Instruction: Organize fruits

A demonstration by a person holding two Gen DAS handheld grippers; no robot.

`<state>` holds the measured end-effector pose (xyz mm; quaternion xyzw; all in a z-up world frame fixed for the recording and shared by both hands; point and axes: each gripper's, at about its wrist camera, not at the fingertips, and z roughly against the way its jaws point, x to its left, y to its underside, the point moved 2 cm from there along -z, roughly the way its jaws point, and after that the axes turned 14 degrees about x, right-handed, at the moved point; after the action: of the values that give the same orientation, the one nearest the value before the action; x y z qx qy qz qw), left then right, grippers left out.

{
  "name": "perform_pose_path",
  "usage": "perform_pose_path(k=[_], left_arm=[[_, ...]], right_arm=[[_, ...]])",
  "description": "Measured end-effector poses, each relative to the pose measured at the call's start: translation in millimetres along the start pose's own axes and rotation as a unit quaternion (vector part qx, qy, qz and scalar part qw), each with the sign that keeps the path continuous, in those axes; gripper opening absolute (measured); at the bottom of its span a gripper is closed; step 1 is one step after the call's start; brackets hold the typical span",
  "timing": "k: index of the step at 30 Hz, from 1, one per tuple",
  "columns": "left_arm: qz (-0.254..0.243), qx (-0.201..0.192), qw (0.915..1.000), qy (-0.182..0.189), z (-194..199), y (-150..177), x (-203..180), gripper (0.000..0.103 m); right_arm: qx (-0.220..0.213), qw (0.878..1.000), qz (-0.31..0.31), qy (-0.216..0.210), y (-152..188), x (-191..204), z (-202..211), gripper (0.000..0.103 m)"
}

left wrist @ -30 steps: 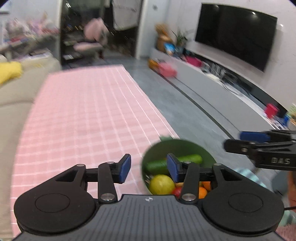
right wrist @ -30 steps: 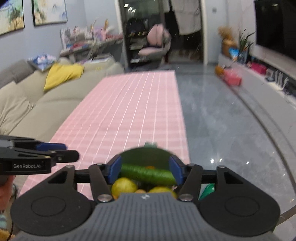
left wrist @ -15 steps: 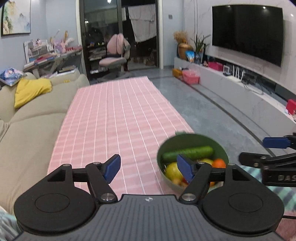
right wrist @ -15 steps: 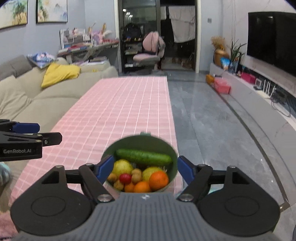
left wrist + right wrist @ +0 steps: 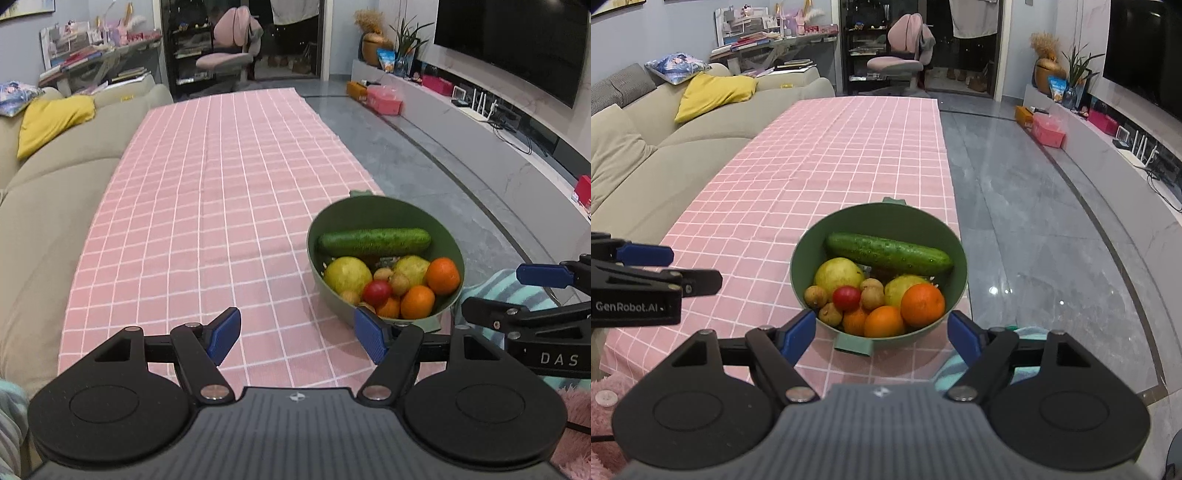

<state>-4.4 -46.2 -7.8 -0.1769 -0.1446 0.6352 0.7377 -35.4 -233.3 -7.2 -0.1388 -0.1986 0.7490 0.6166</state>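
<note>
Green bowl (image 5: 812, 254) of fruit, lower centre of the right wrist view, on the pink checked cloth (image 5: 207, 192). My left gripper (image 5: 297, 339) and right gripper (image 5: 881, 332): fingers spread wide, holding nothing.

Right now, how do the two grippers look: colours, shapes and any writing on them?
Both are matte black. The left gripper and the right gripper each have blue ribbed fingertip pads, two round discs, silver pivot screws and a grey ridged body. Side views show white lettering: "GenRobot.AI" on the left, "DAS" on the right.
</note>
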Motion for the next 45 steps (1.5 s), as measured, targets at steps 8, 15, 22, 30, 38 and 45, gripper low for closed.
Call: perform_pose_path(k=[8,15,22,30,38,45], left_arm=[[0.006,0.011,0.9999,0.000,-1.3,1.9,2.5,0.082],[0.006,0.013,0.9999,0.001,-1.4,1.0,2.9,0.082],[0.006,0.014,0.9999,0.001,-1.5,0.7,3.0,0.082],[0.008,0.017,0.9998,0.000,-2.9,1.4,4.6,0.082],[0.007,0.017,0.9998,-0.001,-2.8,1.7,4.8,0.082],[0.007,0.018,0.9998,-0.001,-2.5,1.8,5.0,0.082]], right_arm=[[0.006,1.000,0.001,0.001,1.6,1.4,-2.3,0.075],[0.006,1.000,0.002,0.001,2.0,1.5,-2.1,0.075],[0.006,1.000,0.002,0.002,1.9,1.7,-2.6,0.075],[0.008,1.000,0.006,0.001,2.5,2.2,-5.1,0.075],[0.009,1.000,0.006,0.000,2.4,2.2,-5.4,0.075],[0.009,1.000,0.006,0.000,2.4,2.3,-5.5,0.075]])
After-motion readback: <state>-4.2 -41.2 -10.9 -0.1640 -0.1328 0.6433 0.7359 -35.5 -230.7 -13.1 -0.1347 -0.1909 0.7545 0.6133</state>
